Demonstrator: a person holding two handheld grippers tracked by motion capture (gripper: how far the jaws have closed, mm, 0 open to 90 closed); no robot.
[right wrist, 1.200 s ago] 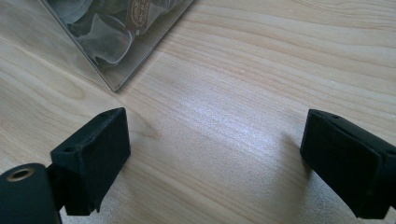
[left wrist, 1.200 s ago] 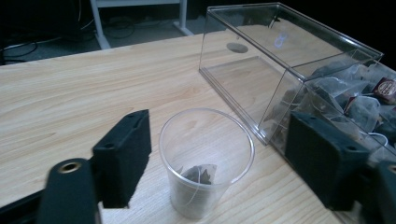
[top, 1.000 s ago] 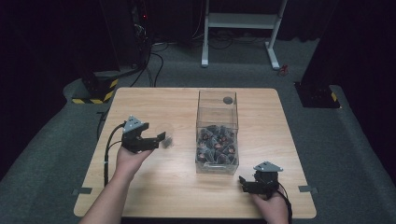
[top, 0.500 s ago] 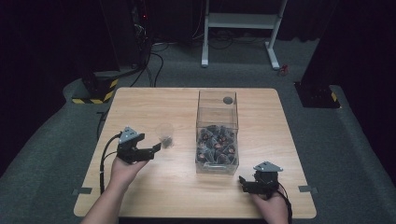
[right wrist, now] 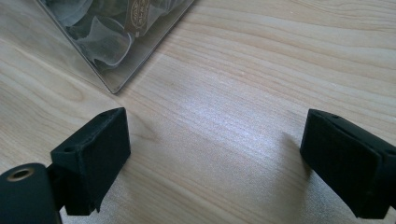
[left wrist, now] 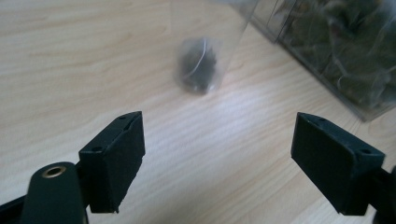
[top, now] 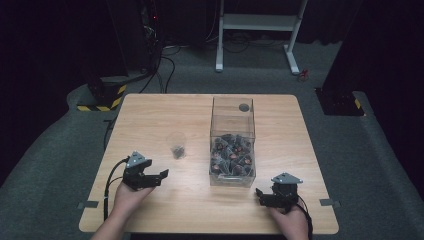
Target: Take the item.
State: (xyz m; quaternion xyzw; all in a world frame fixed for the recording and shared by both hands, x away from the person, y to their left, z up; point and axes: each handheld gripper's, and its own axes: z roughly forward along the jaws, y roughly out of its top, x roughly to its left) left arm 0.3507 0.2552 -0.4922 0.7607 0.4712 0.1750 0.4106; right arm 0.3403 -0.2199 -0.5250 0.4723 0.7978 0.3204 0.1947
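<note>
A small clear plastic cup [top: 177,145] stands on the wooden table [top: 150,115], left of a tall clear box [top: 232,150]. The cup holds a dark sachet [left wrist: 198,65] at its bottom. The box holds several dark sachets [top: 231,152]. My left gripper [top: 159,177] rests near the front left of the table, open, with the cup a short way beyond its jaws. In the left gripper view the jaws stand wide apart around bare wood [left wrist: 219,154]. My right gripper [top: 260,197] is open near the front right, just short of the box's near corner [right wrist: 116,32].
A dark round mark [top: 244,107] shows at the box's far side. Beyond the table lie a grey carpet, cables [top: 160,65] and a white metal stand [top: 257,25]. Bare wood spreads between the two grippers.
My left gripper has let go of the cup and drawn back toward the table's near edge. The cup now stands alone. The right gripper has not moved.
</note>
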